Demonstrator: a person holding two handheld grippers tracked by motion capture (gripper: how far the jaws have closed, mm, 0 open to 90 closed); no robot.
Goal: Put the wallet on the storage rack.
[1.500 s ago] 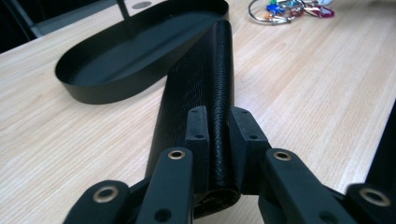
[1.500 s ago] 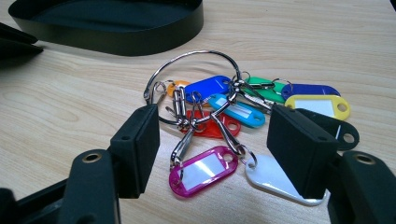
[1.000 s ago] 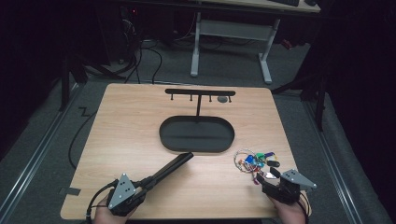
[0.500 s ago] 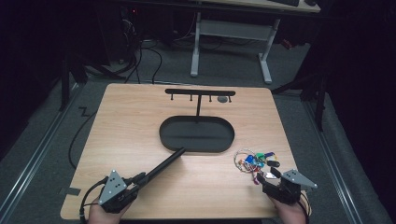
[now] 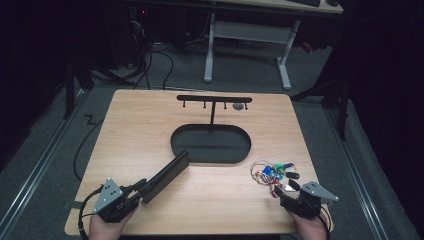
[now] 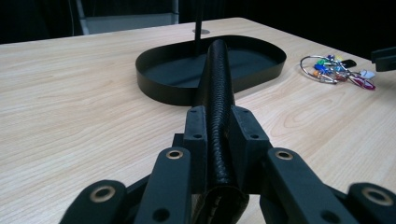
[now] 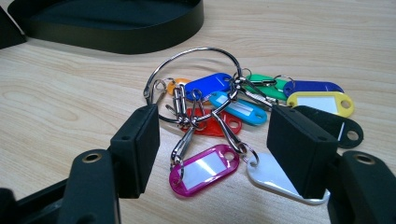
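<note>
One long black case (image 5: 165, 176), slim and textured like a glasses case or pouch, is clamped near its near end by the left gripper (image 6: 218, 140), whose jaws press on its two sides; they have just eased open a little, yet the case sits pinched between the pads. Its long axis runs from the gripper up and to the right across the bench (image 5: 140, 120), straight toward the black oval tray (image 5: 180, 149), and its far tip lies at the tray's near-left rim, touching it or just over it; the left gripper view shows the tip against the wall. That line is what the next move turns on, I judge: pushing or lifting along the case's own length would carry it into the tray, so the left hand is the one placed to do it. A T-shaped hook stand (image 5: 214, 99) rises from the tray's far side.

Well apart on the right, the key bunch (image 7: 224, 112) of coloured tags lies flat on the bench, just ahead of the right gripper (image 7: 219, 154), whose jaws stand wide and unclenched around the nearest tags, gripping nothing.
</note>
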